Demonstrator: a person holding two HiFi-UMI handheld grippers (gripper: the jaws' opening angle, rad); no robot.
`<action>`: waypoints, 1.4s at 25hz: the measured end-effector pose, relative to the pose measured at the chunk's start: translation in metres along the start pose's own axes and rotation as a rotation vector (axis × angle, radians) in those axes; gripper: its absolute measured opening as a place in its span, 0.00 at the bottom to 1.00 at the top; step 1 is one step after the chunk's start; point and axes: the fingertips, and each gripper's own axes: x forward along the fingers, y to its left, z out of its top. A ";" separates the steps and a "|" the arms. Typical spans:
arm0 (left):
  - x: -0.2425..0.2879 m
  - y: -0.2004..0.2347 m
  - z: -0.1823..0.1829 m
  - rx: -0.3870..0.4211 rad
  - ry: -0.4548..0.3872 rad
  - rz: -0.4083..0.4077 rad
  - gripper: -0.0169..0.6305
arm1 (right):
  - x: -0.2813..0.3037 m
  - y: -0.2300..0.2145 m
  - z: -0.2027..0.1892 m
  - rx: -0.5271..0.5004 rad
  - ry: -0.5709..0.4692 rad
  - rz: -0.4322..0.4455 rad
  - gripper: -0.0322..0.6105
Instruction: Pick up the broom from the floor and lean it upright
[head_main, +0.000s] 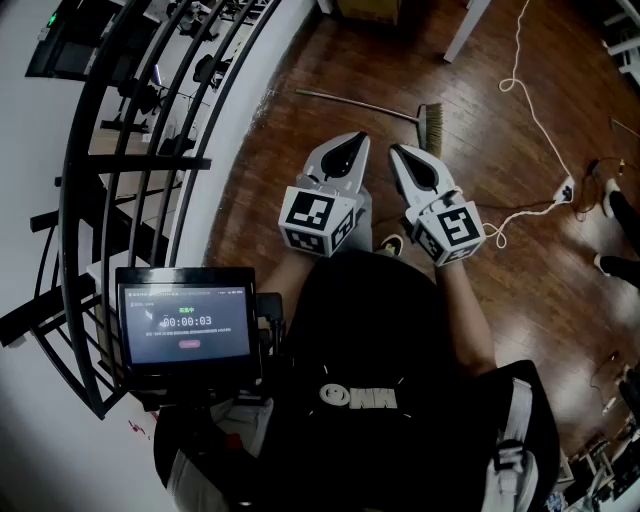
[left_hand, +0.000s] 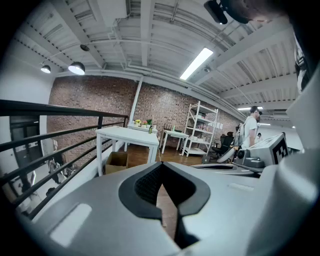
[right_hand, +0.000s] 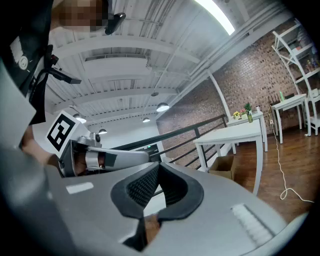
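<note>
head view looks down on the person's two arms, bent and held close in front of the body. the left gripper (head_main: 356, 140) and the right gripper (head_main: 400, 152) sit side by side. both point to 12 o'clock and tip a little down. each one has its jaws closed tight with nothing in them, and the two gripper views show this too. a marker cube sits at the 6 o'clock end of each gripper. the broom (head_main: 365, 106) lies flat on the brown wood floor (head_main: 280, 140), at 12 o'clock from the grippers and not touching them. its stick runs out to 9 o'clock and its brush is at the 3 o'clock end. a black railing (head_main: 150, 163) curves along at 9 o'clock.
</note>
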 end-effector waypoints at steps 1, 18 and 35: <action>0.007 0.009 0.002 -0.007 0.012 0.001 0.05 | 0.012 -0.005 0.001 -0.001 0.011 0.002 0.05; 0.101 0.197 0.015 -0.167 0.141 -0.019 0.05 | 0.221 -0.080 -0.003 -0.124 0.277 0.024 0.05; 0.244 0.264 0.023 -0.189 0.235 0.079 0.05 | 0.299 -0.221 -0.041 -0.247 0.525 0.205 0.05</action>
